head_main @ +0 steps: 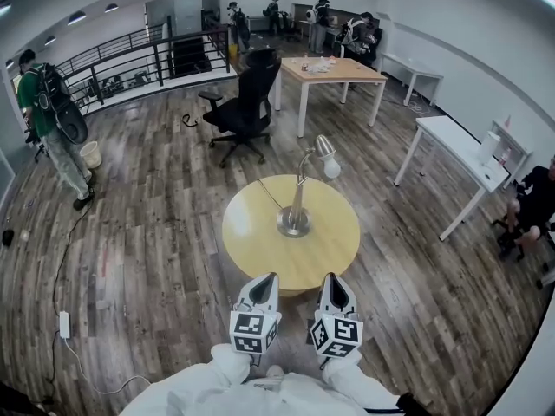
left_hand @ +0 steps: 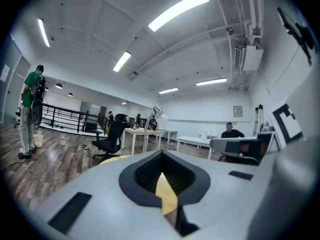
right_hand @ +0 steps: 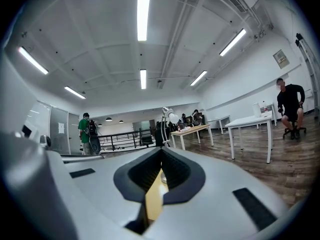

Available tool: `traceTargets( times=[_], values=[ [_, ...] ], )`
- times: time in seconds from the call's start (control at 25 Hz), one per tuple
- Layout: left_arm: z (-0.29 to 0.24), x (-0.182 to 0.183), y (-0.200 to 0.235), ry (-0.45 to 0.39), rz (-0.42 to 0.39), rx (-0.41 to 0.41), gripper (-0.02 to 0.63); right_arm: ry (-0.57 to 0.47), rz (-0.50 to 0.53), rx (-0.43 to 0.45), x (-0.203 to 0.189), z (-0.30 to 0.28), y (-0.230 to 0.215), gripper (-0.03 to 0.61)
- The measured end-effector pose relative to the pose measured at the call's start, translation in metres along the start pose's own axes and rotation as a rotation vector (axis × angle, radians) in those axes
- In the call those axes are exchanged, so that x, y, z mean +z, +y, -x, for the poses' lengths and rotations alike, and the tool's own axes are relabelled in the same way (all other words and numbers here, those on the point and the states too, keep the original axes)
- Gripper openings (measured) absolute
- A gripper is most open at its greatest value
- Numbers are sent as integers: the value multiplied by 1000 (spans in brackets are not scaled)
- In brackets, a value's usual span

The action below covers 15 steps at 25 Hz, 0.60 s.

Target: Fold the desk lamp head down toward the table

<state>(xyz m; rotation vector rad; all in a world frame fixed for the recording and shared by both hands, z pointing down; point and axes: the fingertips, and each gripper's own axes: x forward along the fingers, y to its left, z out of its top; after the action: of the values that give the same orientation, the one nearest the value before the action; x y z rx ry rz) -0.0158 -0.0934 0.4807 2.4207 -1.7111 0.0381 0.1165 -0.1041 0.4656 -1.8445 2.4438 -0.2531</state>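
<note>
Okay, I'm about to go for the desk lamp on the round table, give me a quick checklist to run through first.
1. Lamp head raised above the round table, not folded: ok.
2. Lamp base standing flat near the table's middle: ok.
3. Left gripper empty: ok. Its jaws are together, so not ok for a grasp.
4. Right gripper empty: ok. Its jaws are together too, not ok for a grasp.
5. Grippers at the lamp: not ok, both are over the table's near edge, apart from it.
6. Cord clear of the approach: ok, it runs from the base toward the table's far left.
</note>
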Motion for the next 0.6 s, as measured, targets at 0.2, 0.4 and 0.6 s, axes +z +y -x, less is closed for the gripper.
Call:
traceTargets(
  times=[0.2, 0.4, 0.6],
  values=[
    [-30, 0, 11, 9, 10, 12, -2, 11, -2, 2, 0, -33, -11, 11],
    [-54, -7, 27, 40, 28, 33, -2, 37, -10, 13, -8, -59, -16, 11],
    [-88, -8, 45, 46, 34, 39, -2, 57, -15, 6, -17, -94, -25, 11]
  ],
)
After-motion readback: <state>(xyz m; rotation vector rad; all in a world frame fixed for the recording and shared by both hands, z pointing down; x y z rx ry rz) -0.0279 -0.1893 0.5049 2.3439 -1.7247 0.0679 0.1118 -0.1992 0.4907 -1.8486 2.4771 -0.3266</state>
